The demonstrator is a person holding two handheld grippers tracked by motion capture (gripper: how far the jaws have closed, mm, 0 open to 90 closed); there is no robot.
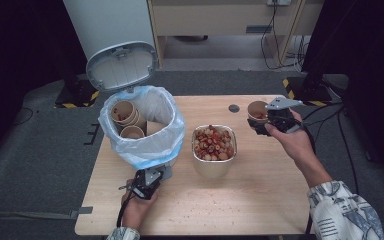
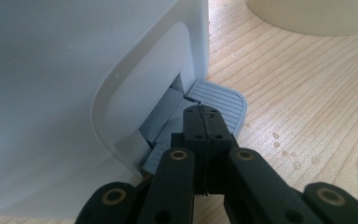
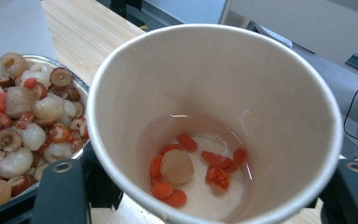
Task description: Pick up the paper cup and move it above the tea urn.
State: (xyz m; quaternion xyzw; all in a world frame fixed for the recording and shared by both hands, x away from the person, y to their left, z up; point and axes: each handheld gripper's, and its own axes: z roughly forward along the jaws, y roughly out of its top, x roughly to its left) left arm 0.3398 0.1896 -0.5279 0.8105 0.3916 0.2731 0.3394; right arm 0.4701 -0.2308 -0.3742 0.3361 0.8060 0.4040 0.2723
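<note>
A white pedal bin point(image 1: 166, 141) lined with a plastic bag stands at the table's left with its lid point(image 1: 121, 66) up. Used paper cups point(image 1: 125, 112) lie inside. My left gripper point(image 1: 151, 176) is at the bin's foot, its jaws shut with the tips point(image 2: 204, 114) resting on the grey ribbed pedal point(image 2: 223, 99). My right gripper point(image 1: 261, 123) is at the back right, shut on a paper cup point(image 1: 257, 109). In the right gripper view this cup point(image 3: 242, 93) holds a few orange-red berries, one pale round fruit and a little liquid.
A foil container point(image 1: 213, 167) heaped with dried fruit sits mid-table, just left of the held cup. A small dark disc point(image 1: 234, 108) is set into the wooden tabletop point(image 1: 230, 200) near the back edge. Cables and black stands lie on the floor at the right.
</note>
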